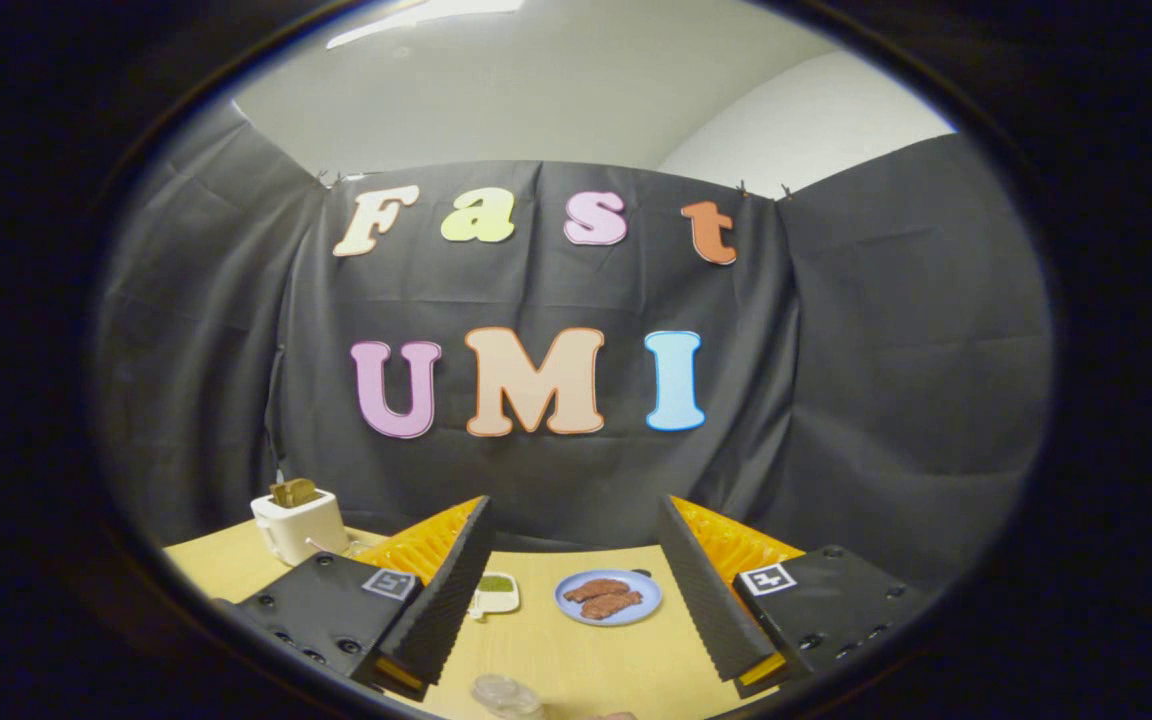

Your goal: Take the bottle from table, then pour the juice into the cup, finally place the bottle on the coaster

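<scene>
My claw (576, 560) is spread wide with nothing in it, so I judge I'm at the start, the bottle not yet taken. Left to right: a white toaster (298, 524) near the wall, a small dish of something green (495, 592), a blue plate of meat (608, 597) between my fingers. Close below, a clear round object (506, 694), perhaps the cup or bottle; I cannot tell. I need to tip down toward the tabletop (576, 665)
</scene>
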`<state>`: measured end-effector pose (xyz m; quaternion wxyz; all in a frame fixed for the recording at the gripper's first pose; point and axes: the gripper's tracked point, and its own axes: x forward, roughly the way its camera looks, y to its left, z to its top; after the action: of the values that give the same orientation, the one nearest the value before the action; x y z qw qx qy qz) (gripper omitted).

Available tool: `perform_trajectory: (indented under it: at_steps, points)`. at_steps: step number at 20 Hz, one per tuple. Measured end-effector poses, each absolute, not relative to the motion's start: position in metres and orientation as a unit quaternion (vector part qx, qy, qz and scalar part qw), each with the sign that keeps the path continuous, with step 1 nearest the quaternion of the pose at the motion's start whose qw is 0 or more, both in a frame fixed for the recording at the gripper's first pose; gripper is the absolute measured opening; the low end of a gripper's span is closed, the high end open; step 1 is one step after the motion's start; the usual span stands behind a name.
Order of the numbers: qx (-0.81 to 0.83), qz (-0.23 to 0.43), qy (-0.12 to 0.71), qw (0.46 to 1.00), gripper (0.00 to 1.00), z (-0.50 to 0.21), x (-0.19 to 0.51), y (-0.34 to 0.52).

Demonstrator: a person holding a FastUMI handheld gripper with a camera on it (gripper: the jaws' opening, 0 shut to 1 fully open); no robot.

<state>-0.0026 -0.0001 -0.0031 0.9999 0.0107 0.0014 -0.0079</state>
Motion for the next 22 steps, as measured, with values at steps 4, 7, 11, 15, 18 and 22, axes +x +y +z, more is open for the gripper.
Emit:
perform_trajectory:
  at_steps: [4, 7, 11, 15, 18, 22]
  points:
    - [0.011, -0.006, 0.006, 1.000, 1.00, -0.007, -0.004, 0.003]
    - [0.009, 0.000, 0.016, 1.000, 1.00, -0.019, -0.003, 0.009]
    - [0.009, 0.011, 0.053, 0.999, 1.00, -0.062, -0.007, 0.017]
    - [0.024, 0.027, 0.091, 0.995, 1.00, -0.110, -0.019, 0.033]
    - [0.012, 0.043, 0.131, 0.990, 1.00, -0.151, -0.030, 0.043]
    - [0.004, 0.059, 0.191, 0.980, 1.00, -0.206, -0.042, 0.054]
